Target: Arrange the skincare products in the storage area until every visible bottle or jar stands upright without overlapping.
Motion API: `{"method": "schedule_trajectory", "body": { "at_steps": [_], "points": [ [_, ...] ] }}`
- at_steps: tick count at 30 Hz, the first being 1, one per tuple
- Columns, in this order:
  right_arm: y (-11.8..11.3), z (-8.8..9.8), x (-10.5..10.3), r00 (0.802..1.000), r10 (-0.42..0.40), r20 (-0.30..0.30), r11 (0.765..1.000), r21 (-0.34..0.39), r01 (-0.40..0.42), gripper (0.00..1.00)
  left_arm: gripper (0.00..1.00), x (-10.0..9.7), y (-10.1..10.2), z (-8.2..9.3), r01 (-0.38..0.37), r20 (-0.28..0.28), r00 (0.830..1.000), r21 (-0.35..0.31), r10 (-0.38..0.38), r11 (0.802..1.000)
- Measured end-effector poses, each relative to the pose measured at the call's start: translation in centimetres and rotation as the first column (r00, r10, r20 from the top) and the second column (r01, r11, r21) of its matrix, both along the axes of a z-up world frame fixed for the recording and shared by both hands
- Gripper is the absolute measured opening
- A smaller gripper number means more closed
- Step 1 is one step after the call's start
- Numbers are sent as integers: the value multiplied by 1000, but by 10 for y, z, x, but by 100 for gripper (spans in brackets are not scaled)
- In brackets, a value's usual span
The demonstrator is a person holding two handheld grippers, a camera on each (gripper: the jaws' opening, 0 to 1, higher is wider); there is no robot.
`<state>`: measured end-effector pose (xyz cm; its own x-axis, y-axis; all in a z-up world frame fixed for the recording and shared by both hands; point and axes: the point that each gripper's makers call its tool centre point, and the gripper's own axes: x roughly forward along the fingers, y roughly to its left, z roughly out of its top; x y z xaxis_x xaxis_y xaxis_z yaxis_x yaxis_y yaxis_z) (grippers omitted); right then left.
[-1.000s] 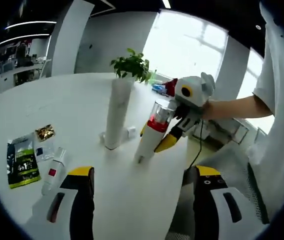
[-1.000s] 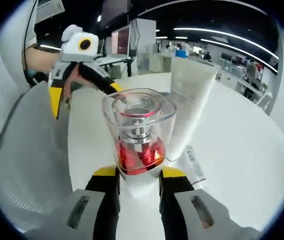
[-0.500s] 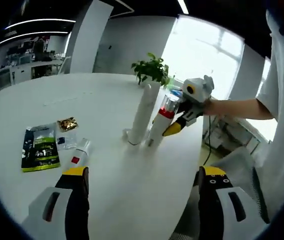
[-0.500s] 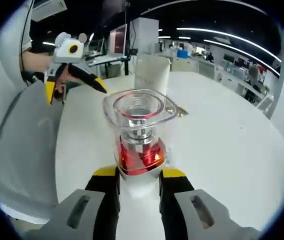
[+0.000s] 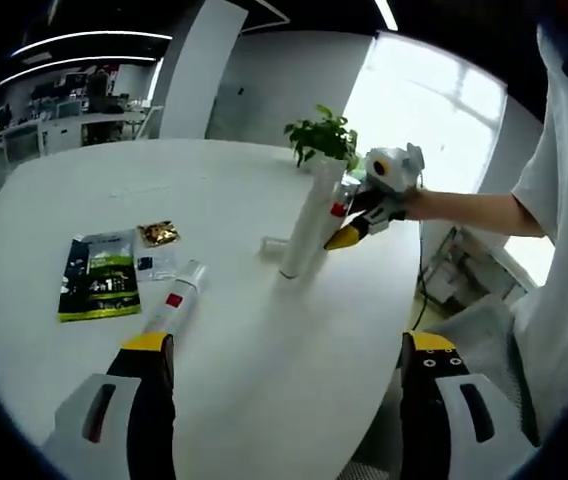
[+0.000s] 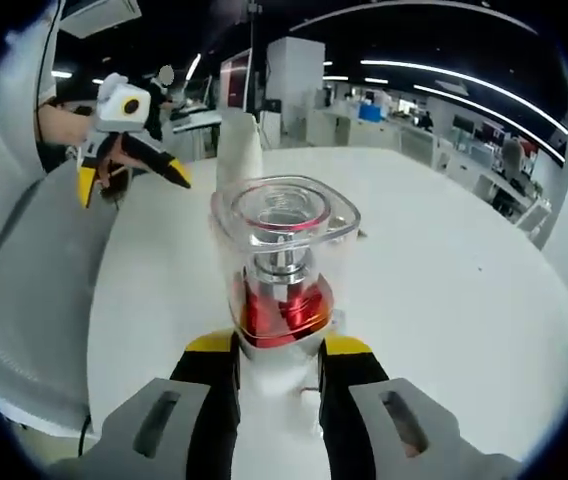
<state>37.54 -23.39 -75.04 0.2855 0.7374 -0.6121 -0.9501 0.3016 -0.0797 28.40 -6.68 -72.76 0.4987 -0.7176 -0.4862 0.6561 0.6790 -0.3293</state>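
Right gripper (image 6: 276, 362) clamps the pump bottle (image 6: 284, 275) upright beside the tall white tube (image 5: 312, 222) near the worktop (image 5: 264, 340) far edge; left gripper (image 5: 284, 375) hangs open, nearer the lying tube (image 5: 176, 305).

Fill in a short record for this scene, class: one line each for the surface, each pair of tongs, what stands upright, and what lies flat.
Surface: round white table
Right tongs: shut on pump bottle, clear cap, red collar
Left tongs: open, holding nothing
Upright: tall white tube
Lying flat: small white tube with red mark, green sachet, gold packet
Background: potted plant
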Motion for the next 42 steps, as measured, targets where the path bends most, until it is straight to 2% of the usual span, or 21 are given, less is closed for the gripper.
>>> {"method": "schedule_trajectory", "body": {
  "at_steps": [2,4,5,6,9,11,12,13,15,16,17,20,21,23,24,25,28,31,33,37,42],
  "points": [
    [-1,-2,0,1000,7,-1,1000,-14,-7,29,87,0,1,-1,-1,-2,1000,-1,1,1000],
    [-10,-14,-3,999,52,10,992,-111,-51,25,87,1,1,-2,-1,-3,1000,-1,1,1000],
    [-6,-14,-4,999,37,4,996,-86,-37,25,87,1,0,-2,-1,-4,1000,0,1,1000],
    [-9,-18,-5,1000,15,-22,995,-98,-17,24,86,1,1,-3,0,-4,1000,0,0,1000],
    [-13,-28,-6,1000,14,-23,993,-119,-16,23,87,2,1,-4,0,-4,1000,-2,0,1000],
    [-17,-31,-6,1000,-5,-21,991,-131,2,16,87,2,0,-3,1,-3,1000,-4,-1,1000],
    [-16,-29,-8,999,-12,-37,994,-109,8,16,87,1,-1,-2,2,-3,1000,-4,-2,1000],
    [-12,-26,-10,996,-36,-84,998,-48,32,21,87,1,-1,-2,2,-3,1000,-1,-2,1000],
    [0,-17,-14,994,-27,-108,999,24,30,33,87,0,1,-4,2,-7,1000,4,-2,1000],
    [0,-17,-12,994,-31,-100,999,9,32,40,87,0,1,-4,1,-8,1000,6,-1,1000],
    [1,-17,-10,994,-41,-100,999,4,42,42,87,0,1,-4,0,-8,1000,7,0,1000],
    [13,-6,1,990,-93,-107,990,98,104,41,87,-1,0,-5,0,-9,1000,3,0,1000],
    [17,-4,1,990,-95,-108,988,110,107,40,87,-1,-1,-5,2,-10,1000,3,-2,1000],
    [14,-7,6,993,-89,-75,992,81,95,31,87,-1,0,-5,3,-9,1000,5,-3,1000],
    [11,-9,7,996,-71,-52,996,55,74,31,87,-1,-1,-5,3,-9,1000,4,-3,1000],
    [15,-7,6,995,-76,-62,994,69,80,31,87,-1,-2,-4,2,-8,1000,2,-2,1000],
    [14,-8,5,997,-18,-70,997,74,24,31,87,-2,-1,-3,1,-6,1000,1,-1,1000],
    [13,-9,-1,993,96,-75,994,63,-91,30,87,-3,1,-4,-1,-11,1000,8,1,1000],
    [13,-8,-5,982,173,-78,984,67,-168,30,86,-4,2,-4,-3,-14,1000,10,3,1000],
    [10,-8,-7,958,276,-74,960,62,-272,30,86,-4,2,-5,-3,-18,1000,14,3,1000],
    [7,-10,-6,937,340,-76,940,51,-337,30,87,-3,0,-6,2,-22,1000,15,-1,1000]
  ]
}}
